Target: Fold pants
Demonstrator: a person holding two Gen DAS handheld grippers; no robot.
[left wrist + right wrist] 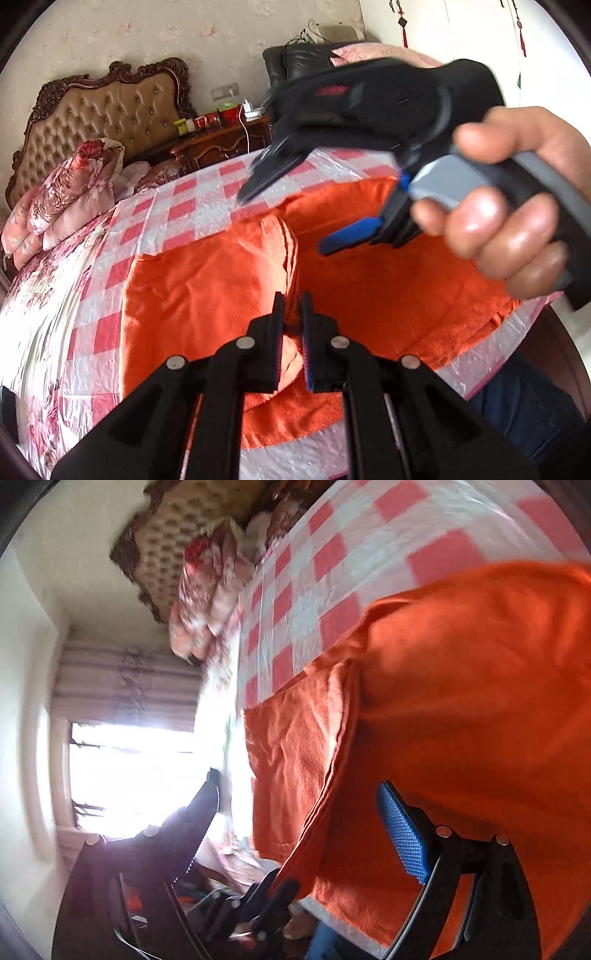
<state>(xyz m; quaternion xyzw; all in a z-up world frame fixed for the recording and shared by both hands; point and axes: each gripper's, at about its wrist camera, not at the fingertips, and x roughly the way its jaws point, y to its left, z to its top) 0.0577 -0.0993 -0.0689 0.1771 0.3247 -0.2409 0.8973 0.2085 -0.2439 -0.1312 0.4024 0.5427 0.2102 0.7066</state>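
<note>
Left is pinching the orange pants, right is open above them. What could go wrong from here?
1. The left gripper pinches only a small bunch of the orange pants; a pull could slip it free.
2. The right gripper is open and blurred in both views, so a hurried close may grab the wrong layer.
3. The pants lie near the bed's edge and might slide off.

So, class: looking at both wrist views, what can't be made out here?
- Left wrist view: right gripper fingertips, motion-blurred.
- Left wrist view: orange pants near edge, hidden by left gripper.
- Right wrist view: window, washed out by glare.
</note>
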